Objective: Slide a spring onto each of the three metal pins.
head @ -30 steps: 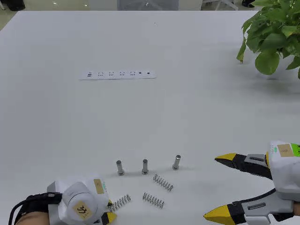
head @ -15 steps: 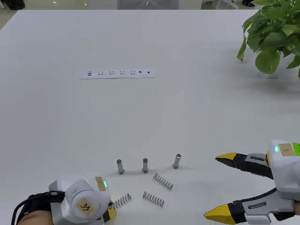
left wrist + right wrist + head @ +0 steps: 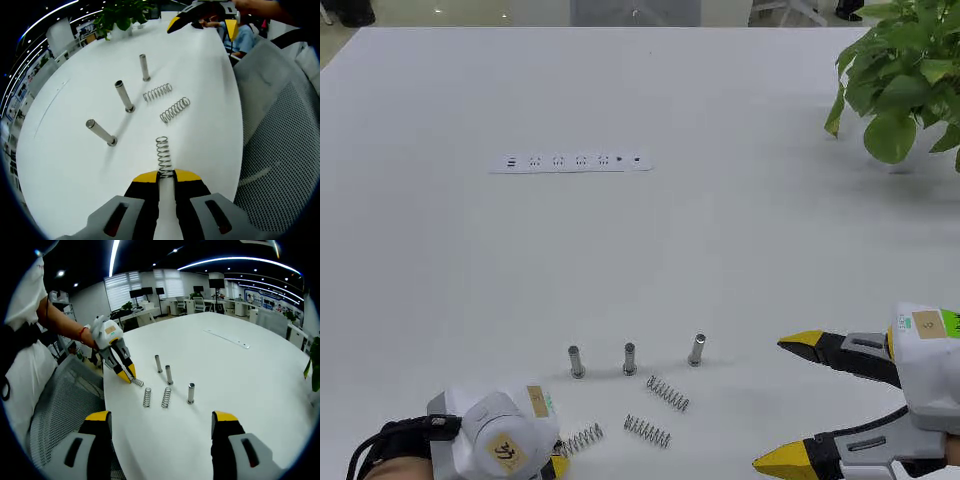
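My left tongs (image 3: 165, 176) pinch one spring (image 3: 162, 152) by its end on the worktop (image 3: 720, 230); my right tongs (image 3: 770, 402) gape wide. Three pins (image 3: 629, 357) stand at twelve o'clock from two loose springs (image 3: 667, 391).

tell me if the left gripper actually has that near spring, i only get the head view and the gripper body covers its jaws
Observer: Yes. In the left gripper view the left gripper is shut on the spring.
Operator: how much of it is pinched
Observer: Just the end coils. Most of the spring sticks out free ahead of the jaws.
Operator: is it off the table
Observer: Probably not. In the right gripper view the left gripper slants tips-down, and the spring's free end looks to touch the white table.
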{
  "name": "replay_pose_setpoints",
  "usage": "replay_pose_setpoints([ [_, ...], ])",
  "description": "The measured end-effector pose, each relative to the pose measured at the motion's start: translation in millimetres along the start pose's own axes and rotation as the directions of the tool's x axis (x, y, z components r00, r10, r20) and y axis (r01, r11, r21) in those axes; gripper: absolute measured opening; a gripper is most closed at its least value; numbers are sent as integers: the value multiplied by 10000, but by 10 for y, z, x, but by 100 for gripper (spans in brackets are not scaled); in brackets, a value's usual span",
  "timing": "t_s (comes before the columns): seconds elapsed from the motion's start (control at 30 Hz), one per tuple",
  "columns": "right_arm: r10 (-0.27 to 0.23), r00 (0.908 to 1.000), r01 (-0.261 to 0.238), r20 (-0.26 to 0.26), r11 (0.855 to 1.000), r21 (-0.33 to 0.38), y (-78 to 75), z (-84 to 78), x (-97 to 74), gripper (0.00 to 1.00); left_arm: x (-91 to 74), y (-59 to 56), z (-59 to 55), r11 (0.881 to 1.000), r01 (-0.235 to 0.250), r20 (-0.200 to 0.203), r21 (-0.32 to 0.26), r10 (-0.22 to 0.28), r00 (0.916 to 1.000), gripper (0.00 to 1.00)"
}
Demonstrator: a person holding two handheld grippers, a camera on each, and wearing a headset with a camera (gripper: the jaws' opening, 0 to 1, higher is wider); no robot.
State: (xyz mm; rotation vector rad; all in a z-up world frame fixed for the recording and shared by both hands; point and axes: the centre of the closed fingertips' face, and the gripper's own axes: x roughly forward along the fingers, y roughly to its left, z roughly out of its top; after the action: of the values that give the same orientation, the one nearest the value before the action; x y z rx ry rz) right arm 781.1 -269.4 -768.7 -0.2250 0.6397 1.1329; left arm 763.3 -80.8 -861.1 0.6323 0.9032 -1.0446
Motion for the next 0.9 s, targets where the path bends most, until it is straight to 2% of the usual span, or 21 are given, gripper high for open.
replay_pose_setpoints([
  [0.9,-60,10000,60,-40,10000,-72,21,4,-22,82,-86,-81,42,9995,30,603,-302,-11,9982,10],
])
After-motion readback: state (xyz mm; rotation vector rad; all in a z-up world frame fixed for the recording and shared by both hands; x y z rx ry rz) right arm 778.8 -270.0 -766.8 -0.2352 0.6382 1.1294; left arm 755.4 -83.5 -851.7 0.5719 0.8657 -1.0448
